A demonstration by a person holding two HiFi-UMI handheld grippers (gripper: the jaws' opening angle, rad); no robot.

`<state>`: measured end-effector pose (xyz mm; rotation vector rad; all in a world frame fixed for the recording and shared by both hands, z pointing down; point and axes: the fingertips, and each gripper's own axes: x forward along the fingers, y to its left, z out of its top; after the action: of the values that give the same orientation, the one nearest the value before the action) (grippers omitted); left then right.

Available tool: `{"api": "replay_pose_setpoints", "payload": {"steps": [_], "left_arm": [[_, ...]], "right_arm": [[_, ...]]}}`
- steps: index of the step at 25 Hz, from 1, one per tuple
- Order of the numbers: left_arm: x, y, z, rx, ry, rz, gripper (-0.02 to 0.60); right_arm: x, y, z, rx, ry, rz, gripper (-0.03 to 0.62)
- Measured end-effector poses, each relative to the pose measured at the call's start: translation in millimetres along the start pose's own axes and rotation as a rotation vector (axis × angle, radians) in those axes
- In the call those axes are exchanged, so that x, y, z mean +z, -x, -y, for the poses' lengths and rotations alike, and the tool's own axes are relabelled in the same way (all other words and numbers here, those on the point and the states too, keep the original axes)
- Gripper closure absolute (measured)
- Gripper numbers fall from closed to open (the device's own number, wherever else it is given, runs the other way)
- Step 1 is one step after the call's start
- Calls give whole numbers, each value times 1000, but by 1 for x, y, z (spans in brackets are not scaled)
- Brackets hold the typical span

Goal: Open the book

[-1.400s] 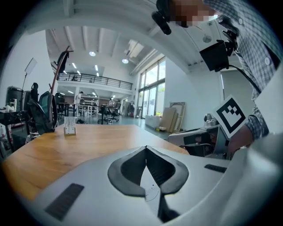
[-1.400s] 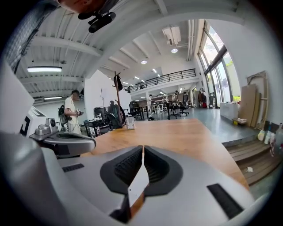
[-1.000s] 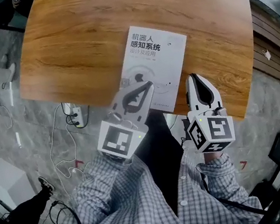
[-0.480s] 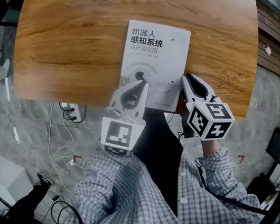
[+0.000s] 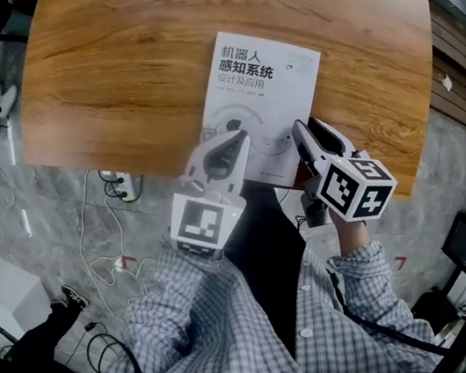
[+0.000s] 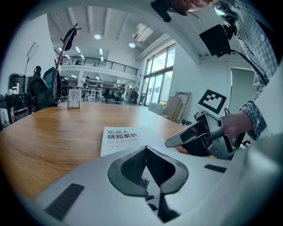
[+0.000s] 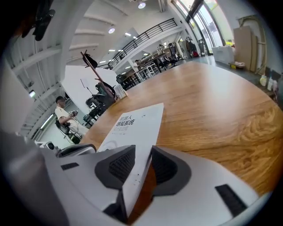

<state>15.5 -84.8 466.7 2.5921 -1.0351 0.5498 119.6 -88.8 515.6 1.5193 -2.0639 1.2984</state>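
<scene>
Left tongs (image 5: 241, 142) and right tongs (image 5: 307, 132) at the book (image 5: 262, 87), not yet open.
Left clenched empty over its near left corner; right appear clamped on the near right corner's edge. Book lies flat just ahead, by the table's (image 5: 123, 66) near edge; bare wood beyond and leftward leaves swing room.

A wooden table (image 5: 130, 56) with a rounded edge and a strong grain is seen from above. A white-covered book (image 5: 264, 86) is laid on it, close to the near edge (dark characters are printed across the top of its cover). A small upright sign (image 6: 74, 98) is set far back on the tabletop, well apart from the book.
</scene>
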Motion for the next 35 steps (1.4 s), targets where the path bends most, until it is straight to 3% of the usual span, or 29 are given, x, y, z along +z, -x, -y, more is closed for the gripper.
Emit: {"api": "replay_pose_setpoints", "payload": {"steps": [3,9,15,20,27,31,35], "left_arm": [[0,-1,0,1,-6,0,571],[2,2,2,-13,-22,10,571],[-7,-3,18,-93,-119,-63,570],[-11,-2,27,-123,-147,-117,564],[-7,20,68,-236,-399,-146,400],[-22,23,101,-327,-551,-186,368],[-38,14,119,-309,-701,-234,331]], "right_arm": [[-1,-1,3,-13,-8,-16,490],[4,5,8,20,-193,-5,551],[11,13,2,74,-289,20,562],[17,17,-4,100,-319,35,563],[23,23,-13,131,-357,49,568],[23,23,-13,126,-351,42,569],[24,24,-14,131,-370,44,569]]}}
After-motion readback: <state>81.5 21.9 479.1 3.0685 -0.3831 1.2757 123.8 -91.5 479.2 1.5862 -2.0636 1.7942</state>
